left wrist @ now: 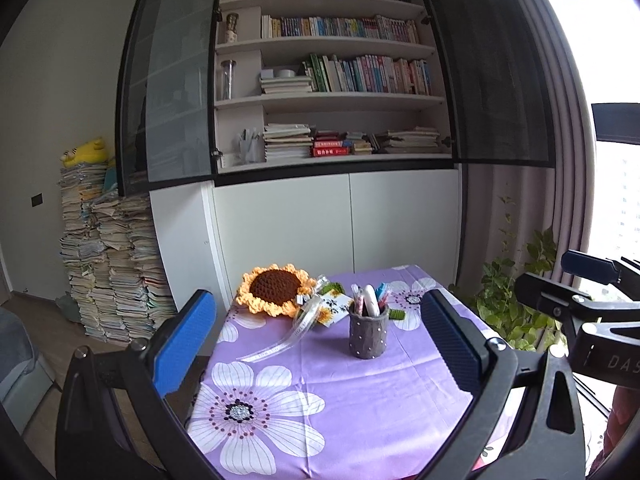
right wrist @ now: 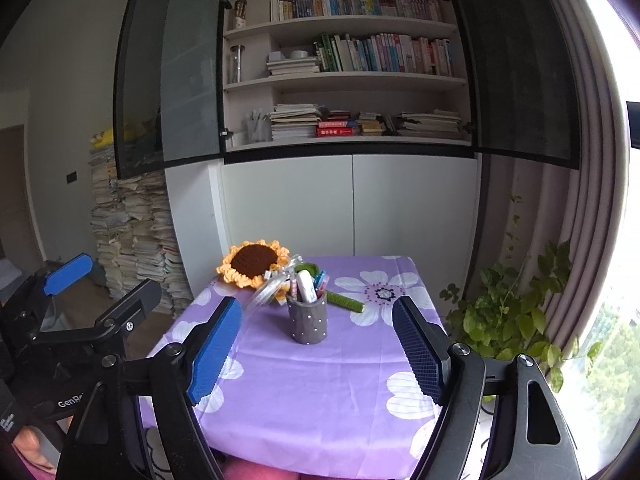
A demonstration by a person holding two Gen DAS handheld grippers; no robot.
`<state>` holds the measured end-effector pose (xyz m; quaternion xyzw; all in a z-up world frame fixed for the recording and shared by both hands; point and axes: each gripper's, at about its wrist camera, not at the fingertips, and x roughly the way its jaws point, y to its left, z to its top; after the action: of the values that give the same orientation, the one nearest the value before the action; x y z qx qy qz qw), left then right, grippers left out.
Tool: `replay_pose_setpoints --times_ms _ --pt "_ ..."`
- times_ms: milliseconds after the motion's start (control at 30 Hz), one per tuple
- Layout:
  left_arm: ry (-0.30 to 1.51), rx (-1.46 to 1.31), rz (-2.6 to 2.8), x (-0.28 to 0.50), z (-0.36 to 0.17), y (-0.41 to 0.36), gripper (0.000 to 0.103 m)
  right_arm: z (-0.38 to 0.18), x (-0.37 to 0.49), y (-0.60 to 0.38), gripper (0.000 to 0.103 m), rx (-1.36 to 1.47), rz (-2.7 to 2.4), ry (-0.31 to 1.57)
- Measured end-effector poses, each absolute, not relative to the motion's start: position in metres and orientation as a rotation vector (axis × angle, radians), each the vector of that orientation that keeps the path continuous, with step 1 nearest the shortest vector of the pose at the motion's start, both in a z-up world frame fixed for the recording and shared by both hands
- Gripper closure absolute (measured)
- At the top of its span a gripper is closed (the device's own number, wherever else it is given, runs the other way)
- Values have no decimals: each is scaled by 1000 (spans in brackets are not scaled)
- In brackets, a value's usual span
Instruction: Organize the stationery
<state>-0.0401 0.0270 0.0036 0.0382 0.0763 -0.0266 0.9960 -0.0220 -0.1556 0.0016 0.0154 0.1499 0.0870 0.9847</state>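
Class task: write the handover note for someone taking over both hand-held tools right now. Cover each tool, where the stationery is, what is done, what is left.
Left tool: open, empty, held back from the table.
Right tool: open, empty, also held back.
Pen holder: grey, dotted, upright mid-table on the purple floral tablecloth, holding pens and a white marker.
Crochet sunflower with green stem lies behind the holder.
Done: no loose stationery visible on the cloth.
Left: apparently nothing; check behind the holder.
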Motion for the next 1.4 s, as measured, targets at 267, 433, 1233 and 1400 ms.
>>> replay_pose_setpoints --times_ms 267,433,1233,1400 --pt "98 74 -31 -61 26 30 1 21 -46 -152 19 -17 128 212" --pt "83 59 -53 -67 32 30 1 34 -58 -152 12 -22 108 158" --pt "57 84 -44 -67 33 21 1 38 -54 -163 12 31 88 138" --pt "53 95 -45 -69 32 19 1 37 -55 -162 12 29 92 134"
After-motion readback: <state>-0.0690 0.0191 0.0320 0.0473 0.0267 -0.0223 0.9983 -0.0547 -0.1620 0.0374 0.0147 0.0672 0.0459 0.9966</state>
